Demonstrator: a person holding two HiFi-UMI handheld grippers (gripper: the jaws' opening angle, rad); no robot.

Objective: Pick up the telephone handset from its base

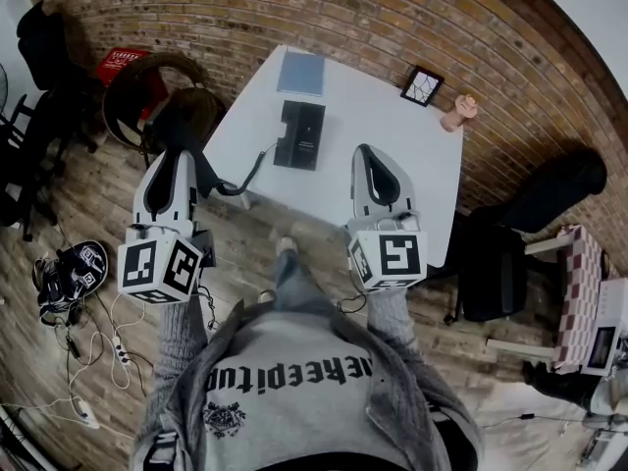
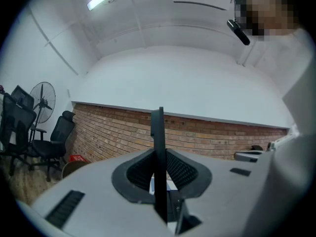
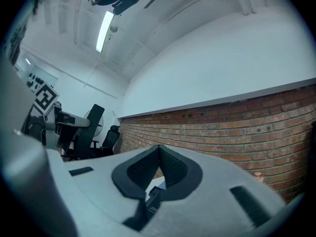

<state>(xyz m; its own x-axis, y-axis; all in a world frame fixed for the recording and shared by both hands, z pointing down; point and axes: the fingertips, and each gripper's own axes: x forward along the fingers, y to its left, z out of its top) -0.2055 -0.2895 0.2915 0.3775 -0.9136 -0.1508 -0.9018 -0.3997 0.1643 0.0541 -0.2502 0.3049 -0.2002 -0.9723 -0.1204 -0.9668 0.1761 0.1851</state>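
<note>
The black telephone (image 1: 299, 135) lies flat in the middle of the white table (image 1: 392, 116), with its handset on the base and a black cord (image 1: 250, 172) running off the left edge. Both grippers hover at the table's near side, well short of the phone. My left gripper (image 1: 180, 157) is off the table's left corner. Its pads (image 2: 140, 169) close on a thin black upright strip (image 2: 158, 132); I cannot tell what the strip is. My right gripper (image 1: 365, 153) reaches over the near edge, shut with nothing between its pads (image 3: 170, 167).
A blue-grey pad (image 1: 301, 72) lies behind the phone. A small framed picture (image 1: 422, 85) and a pink object (image 1: 458, 113) sit at the table's far right. Office chairs (image 1: 549, 199) stand right and left, a red crate (image 1: 120, 64) far left, cables (image 1: 83, 351) on the wooden floor.
</note>
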